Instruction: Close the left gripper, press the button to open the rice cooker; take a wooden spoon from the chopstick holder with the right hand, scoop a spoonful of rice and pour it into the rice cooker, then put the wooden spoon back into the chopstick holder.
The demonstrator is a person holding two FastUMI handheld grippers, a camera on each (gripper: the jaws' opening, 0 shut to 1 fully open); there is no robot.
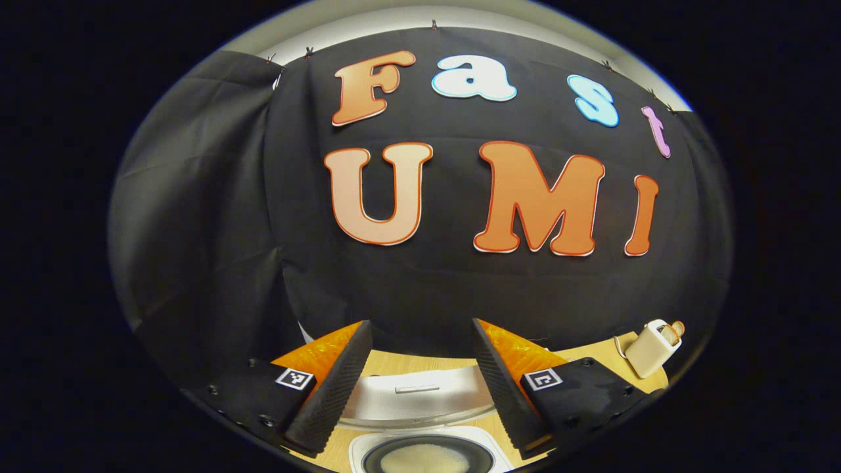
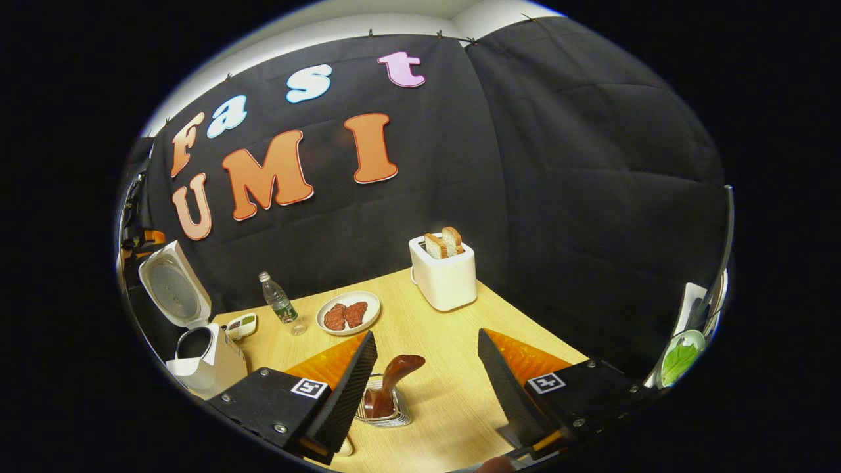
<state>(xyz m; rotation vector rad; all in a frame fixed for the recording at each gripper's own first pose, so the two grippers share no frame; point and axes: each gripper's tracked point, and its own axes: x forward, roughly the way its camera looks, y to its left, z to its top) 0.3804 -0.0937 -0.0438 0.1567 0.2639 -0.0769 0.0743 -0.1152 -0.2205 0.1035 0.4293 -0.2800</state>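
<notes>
Step in hand: since the rice cooker [image 2: 197,355] already stands with its lid [image 2: 174,292] swung up and rice lies in its pot [image 1: 426,458], the wooden spoon [image 2: 394,384] sitting back in the chopstick holder [image 2: 384,410] suggests the last step is done or nearly so.
Right gripper [image 2: 424,387]: fingers spread wide, holding nothing; the spoon's handle rises between them, touching neither.
Left gripper [image 1: 420,387]: fingers spread apart and empty, hovering just above the cooker's open pot.
Chopstick holder: well to the right of the rice cooker, on the wooden table [image 2: 453,394].
Next move: judged from this, only a clean retreat upward from the holder, without knocking the handle.
Other things: beyond the holder, farther from the cooker, a toaster [image 2: 444,279] with bread; nearer the cooker, a plate [image 2: 348,314] and a bottle [image 2: 276,300].
Writing: the bottle's label is too small to read; square markers sit on both grippers.
</notes>
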